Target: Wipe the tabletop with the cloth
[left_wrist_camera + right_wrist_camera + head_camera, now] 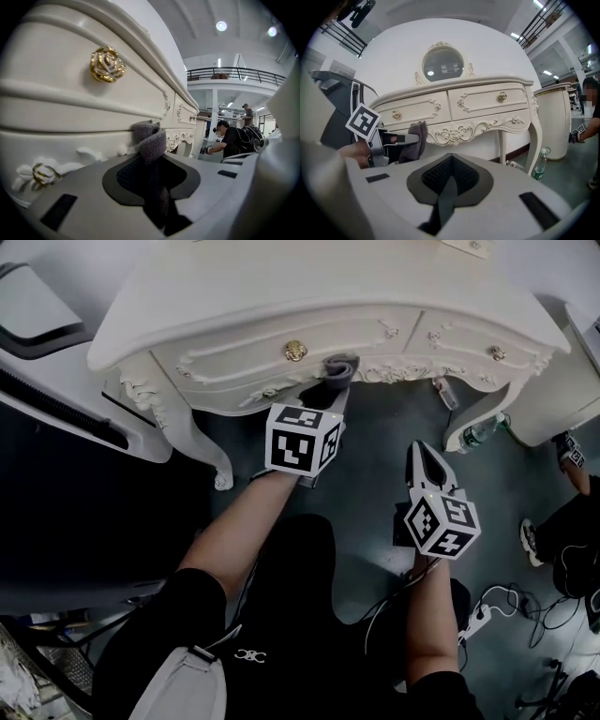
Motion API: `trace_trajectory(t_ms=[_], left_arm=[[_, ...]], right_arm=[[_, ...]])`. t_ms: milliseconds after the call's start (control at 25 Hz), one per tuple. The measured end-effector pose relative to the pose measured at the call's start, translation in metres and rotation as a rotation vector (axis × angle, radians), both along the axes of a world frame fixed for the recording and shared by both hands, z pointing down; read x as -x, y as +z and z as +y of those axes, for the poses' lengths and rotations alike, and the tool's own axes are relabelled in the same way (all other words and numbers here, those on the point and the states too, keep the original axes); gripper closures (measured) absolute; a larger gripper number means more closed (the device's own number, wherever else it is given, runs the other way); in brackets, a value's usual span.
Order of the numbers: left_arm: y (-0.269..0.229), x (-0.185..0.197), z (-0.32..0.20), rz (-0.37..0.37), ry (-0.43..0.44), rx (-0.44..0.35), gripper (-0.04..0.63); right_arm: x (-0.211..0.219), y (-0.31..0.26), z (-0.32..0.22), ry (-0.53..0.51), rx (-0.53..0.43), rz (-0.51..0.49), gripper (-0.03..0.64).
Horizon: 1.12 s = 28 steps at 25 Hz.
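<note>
Left gripper: 2 jaws clamped on grey cloth, held against the drawer front, below the tabletop. Right gripper: jaws together, empty. Risk: on lifting, cloth may snag the overhanging edge and pull free.

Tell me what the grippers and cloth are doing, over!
Left gripper shut on grey cloth, at the drawer front, below the tabletop. Right gripper shut, empty, apart from table. Nothing seen in the way.
</note>
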<state>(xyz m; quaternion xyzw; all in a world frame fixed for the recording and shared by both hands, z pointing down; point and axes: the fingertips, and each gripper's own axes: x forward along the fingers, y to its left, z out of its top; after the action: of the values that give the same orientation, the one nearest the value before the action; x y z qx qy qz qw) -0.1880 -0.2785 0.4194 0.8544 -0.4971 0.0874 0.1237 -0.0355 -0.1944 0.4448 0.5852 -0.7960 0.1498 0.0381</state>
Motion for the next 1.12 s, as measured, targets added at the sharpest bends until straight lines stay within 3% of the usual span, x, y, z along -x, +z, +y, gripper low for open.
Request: trace_trajectory(t_ms=[560,720,920,1120], left_arm=[[-0.009,-0.076,-0.027,-0.002,-0.063,-0.018,0.505],[-0.008,-0.103,-0.037,-0.038,-0.087,-0.043,0.505],[-0.006,-0.114,-0.041,-0.120,-0.215,-0.113,0.505],[-0.008,-0.120,-0.041,-0.089,-0.313,-0.116,0.505]], right_arm=[[-0.084,0.016,-0.023,-0.016,-0.017,-0.080,0.606],[-0.108,0.020,-0.040,-0.044,-0.027,-0.107,0.606],[-0.138,0.027,-0.067,-0.096,-0.063,-0.128,0.606],[-0.165,0.048,-0.088,-0.151,-0.063,-0.108,0.605]])
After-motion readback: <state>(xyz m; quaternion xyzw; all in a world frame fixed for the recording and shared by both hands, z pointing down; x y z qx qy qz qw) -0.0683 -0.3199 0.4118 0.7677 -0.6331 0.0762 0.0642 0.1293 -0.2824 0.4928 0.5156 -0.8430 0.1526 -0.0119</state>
